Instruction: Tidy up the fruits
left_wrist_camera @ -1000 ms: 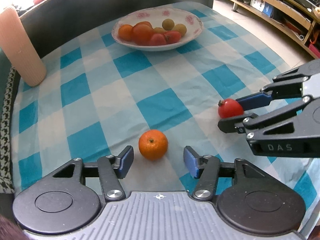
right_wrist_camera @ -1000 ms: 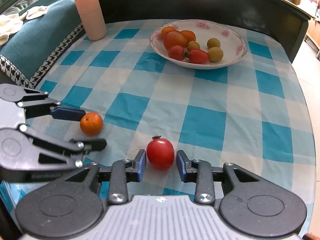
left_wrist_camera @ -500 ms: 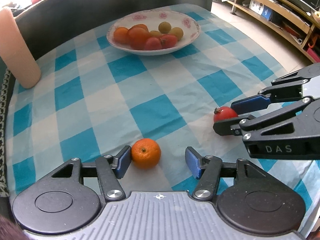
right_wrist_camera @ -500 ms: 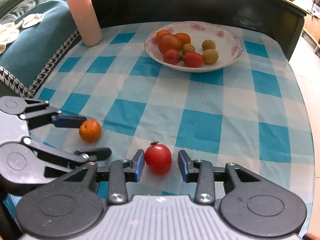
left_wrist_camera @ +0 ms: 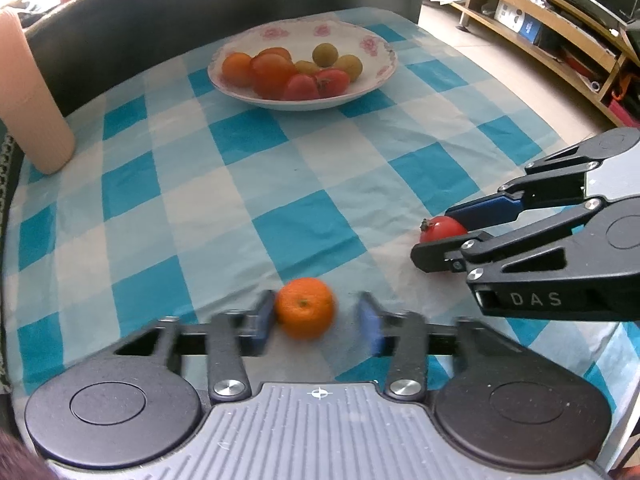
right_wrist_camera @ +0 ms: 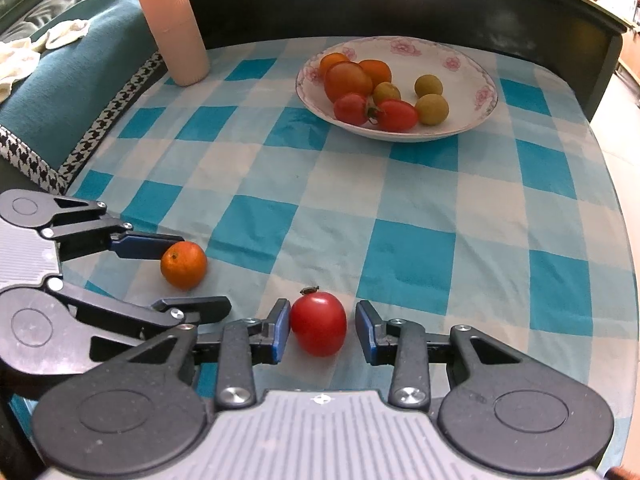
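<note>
A small orange [left_wrist_camera: 305, 307] lies on the checked tablecloth between the fingers of my left gripper [left_wrist_camera: 316, 322]. The left pad touches it and the right pad stands a little off; the fingers are blurred. It also shows in the right wrist view [right_wrist_camera: 183, 265]. A red tomato [right_wrist_camera: 319, 323] lies between the fingers of my right gripper [right_wrist_camera: 322, 330], with small gaps on both sides. It also shows in the left wrist view [left_wrist_camera: 442, 229]. A white flowered bowl [right_wrist_camera: 468, 60] at the far side holds several oranges, tomatoes and small yellow-green fruits.
A ribbed pink cylinder [right_wrist_camera: 171, 20] stands at the table's far left corner. A dark raised edge [right_wrist_camera: 400, 0] borders the back of the table. A teal cushion [right_wrist_camera: 60, 92] lies to the left, wooden shelves [left_wrist_camera: 540, 12] to the right.
My left gripper's fingers have closed in around the orange. My right gripper has drawn back a little with the tomato still between its open fingers.
</note>
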Demonstrator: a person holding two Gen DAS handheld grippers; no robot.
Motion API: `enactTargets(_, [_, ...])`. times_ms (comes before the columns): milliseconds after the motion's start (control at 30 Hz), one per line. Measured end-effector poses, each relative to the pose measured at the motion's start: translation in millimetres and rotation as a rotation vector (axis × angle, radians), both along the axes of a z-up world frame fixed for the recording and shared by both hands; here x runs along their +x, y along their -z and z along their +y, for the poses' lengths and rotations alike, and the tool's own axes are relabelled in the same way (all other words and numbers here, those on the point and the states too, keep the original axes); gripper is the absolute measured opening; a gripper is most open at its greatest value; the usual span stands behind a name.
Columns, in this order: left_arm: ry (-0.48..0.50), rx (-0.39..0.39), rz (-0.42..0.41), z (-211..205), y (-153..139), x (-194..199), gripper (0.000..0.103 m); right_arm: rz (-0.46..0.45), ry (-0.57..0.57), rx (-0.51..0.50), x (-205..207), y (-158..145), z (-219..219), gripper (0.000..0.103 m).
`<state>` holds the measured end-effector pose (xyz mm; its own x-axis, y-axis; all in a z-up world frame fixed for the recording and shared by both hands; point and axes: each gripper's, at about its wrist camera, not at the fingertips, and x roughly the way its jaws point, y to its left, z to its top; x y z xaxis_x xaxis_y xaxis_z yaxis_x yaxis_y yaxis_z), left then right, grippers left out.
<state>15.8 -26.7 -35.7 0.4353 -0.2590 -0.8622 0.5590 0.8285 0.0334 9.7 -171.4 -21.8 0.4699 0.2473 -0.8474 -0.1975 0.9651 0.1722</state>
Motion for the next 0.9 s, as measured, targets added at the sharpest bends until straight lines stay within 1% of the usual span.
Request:
enactTargets(133, [0.002, -0.006, 0.003, 0.6, -1.4, -0.1, 0.039, 0.0, -0.007, 0.013, -1.5, -0.7, -1.4, 0.044])
enactTargets(267, [0.002, -0.003, 0.008, -1.1, -1.2, 0.6, 0.039, -0.012, -0.023, -0.021, -3.5, -1.5, 3.9, 0.044])
enactTargets(500, [0.004, -0.014, -0.001, -4.1, -5.5, 1.2, 0.039, -0.025, -0.03, -0.016, -4.0, -5.1, 5.3, 0.044])
enactTargets(733, [0.006, 0.007, 0.007, -5.0, -0.5, 1.7, 0.039, -0.023, -0.036, -0.027, -4.8, -5.5, 6.3, 0.044])
enactTargets(900, [0.015, 0.014, -0.006, -5.0, 0.3, 1.0, 0.042, -0.017, -0.04, -0.042, -5.1, -2.3, 6.6, 0.044])
